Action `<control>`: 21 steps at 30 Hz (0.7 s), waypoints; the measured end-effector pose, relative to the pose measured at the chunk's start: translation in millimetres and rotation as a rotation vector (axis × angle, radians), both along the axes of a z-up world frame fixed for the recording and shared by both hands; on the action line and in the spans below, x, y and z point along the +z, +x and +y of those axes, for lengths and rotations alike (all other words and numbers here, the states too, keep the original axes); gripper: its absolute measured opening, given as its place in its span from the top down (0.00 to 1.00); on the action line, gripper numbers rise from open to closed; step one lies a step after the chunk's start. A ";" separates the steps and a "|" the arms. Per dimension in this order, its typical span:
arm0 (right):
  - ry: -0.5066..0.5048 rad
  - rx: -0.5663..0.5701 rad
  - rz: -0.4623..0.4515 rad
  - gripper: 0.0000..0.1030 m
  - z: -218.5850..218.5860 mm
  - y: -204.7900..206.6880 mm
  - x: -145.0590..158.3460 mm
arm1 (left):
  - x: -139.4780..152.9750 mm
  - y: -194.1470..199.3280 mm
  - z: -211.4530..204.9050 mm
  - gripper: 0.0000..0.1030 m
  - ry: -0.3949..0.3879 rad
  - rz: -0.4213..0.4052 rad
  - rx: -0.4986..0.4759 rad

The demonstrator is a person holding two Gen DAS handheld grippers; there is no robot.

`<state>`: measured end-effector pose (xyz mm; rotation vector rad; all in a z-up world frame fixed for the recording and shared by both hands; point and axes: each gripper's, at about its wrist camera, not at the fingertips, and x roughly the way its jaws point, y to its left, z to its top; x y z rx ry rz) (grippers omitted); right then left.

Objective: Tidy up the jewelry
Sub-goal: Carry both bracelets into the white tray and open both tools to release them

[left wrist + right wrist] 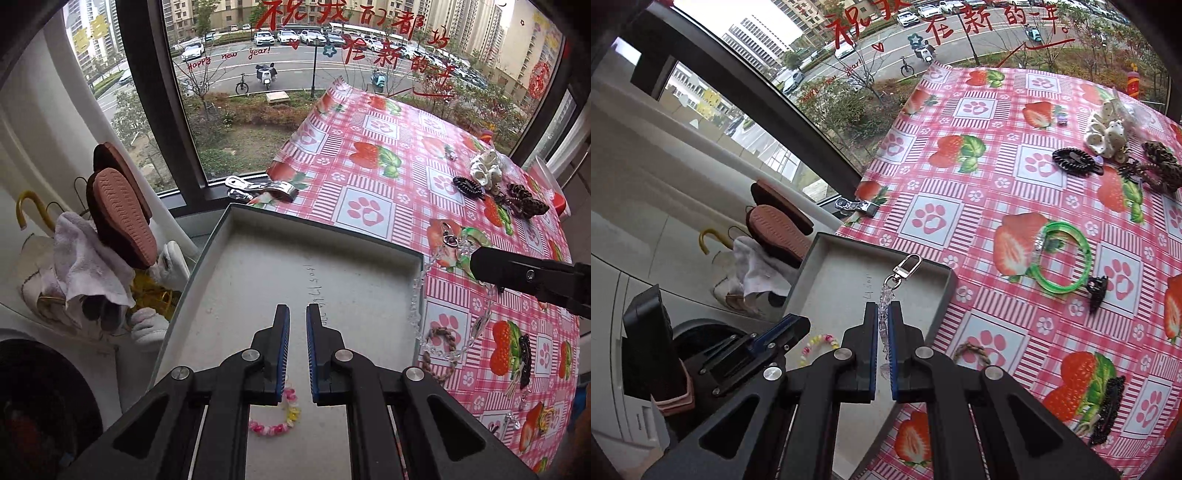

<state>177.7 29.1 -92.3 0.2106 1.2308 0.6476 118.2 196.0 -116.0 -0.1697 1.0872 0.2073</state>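
Left gripper (298,354) sitting over the grey tray (229,236) with a narrow gap between the pads, nothing in it – pastel bead bracelet (280,417) lying on the tray floor right under the fingers, around 6 o'clock in the left wrist view.

Right gripper (883,349) clamped tight on a clear crystal bead chain (885,295), silver clasp (907,266) poking up past the fingertips toward 12 o'clock, hanging above the tray's right side.

On the tabletop (960,177) just right of the tray: braided rope bracelet (967,350) at about 4 o'clock, black beaded piece (1108,410) further right on the strawberry print.

Further out at 2 o'clock – green bangle (1067,254) with a black claw clip (1095,291) beside it.

Way back near the far edge: black coil hair tie (1071,158), white scrunchie (1108,136), leopard-print bow (1161,166) all clustered together. Metal clamp (857,205) on the tabletop's left edge by the window.
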 end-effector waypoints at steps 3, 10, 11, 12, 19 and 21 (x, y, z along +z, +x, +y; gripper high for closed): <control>-0.008 0.030 0.016 0.95 23.4 6.7 -17.1 | -16.2 6.2 13.2 0.84 -0.008 0.018 0.026; -0.065 0.038 0.091 0.95 47.7 21.6 -70.3 | -52.8 17.1 22.9 0.84 0.005 0.074 0.036; -0.075 0.040 0.098 0.95 49.3 22.5 -76.3 | -56.5 18.1 22.1 0.84 0.010 0.082 0.035; -0.088 0.042 0.101 0.95 50.3 23.2 -81.6 | -59.3 18.9 21.6 0.84 0.016 0.089 0.036; -0.183 0.076 0.124 0.94 53.7 22.1 -104.1 | -68.2 19.2 23.7 0.84 0.039 0.137 0.071; -0.183 0.077 0.129 0.90 54.4 23.5 -103.2 | -66.5 18.0 24.8 0.84 0.044 0.143 0.080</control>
